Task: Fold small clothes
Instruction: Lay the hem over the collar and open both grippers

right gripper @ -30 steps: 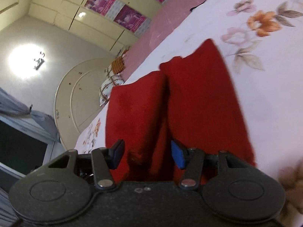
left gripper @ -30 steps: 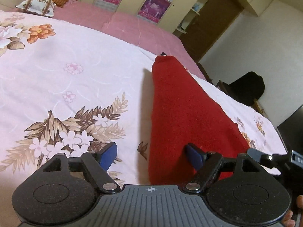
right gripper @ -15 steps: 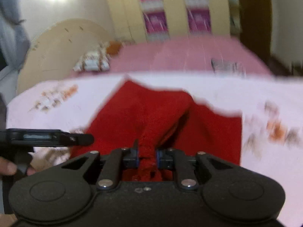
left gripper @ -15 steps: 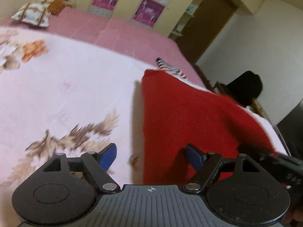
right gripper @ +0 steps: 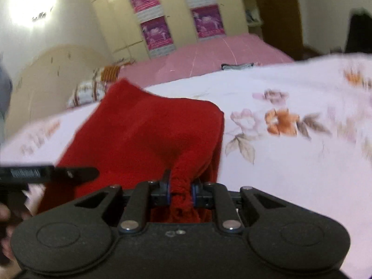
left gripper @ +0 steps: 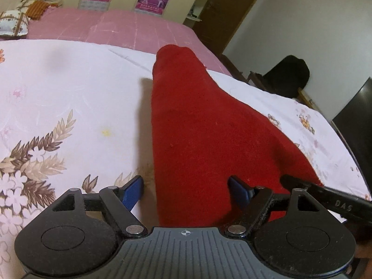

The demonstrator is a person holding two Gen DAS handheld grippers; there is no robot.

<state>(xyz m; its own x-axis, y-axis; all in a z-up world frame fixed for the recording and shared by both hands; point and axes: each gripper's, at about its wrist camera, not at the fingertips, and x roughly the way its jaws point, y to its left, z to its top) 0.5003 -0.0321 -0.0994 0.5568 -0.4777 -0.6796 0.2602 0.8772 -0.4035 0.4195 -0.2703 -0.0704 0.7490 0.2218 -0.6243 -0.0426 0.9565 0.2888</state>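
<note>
Right gripper (right gripper: 181,191) clenched on a bunched edge of the red garment (left gripper: 204,125); a second back its jaws stood apart, cloth loose between them. Left gripper (left gripper: 186,190) wide, unclenched, straddling the near hem on the floral bedsheet (left gripper: 69,88). Best to close left before lifting, keeping edges level.

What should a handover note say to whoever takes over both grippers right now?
Right gripper: shut on a bunched edge of the red knitted garment, having just closed on it.
Left gripper: open, its blue pads either side of the garment's near edge, not pressing.
The garment lies on the floral bedsheet, its right side lifted and draped from the right grip.
Done: one edge picked up. No finished fold is visible.
Left: probably grip the near edge with the left gripper, carry the edges across, lay the garment flat and smooth it.
</note>
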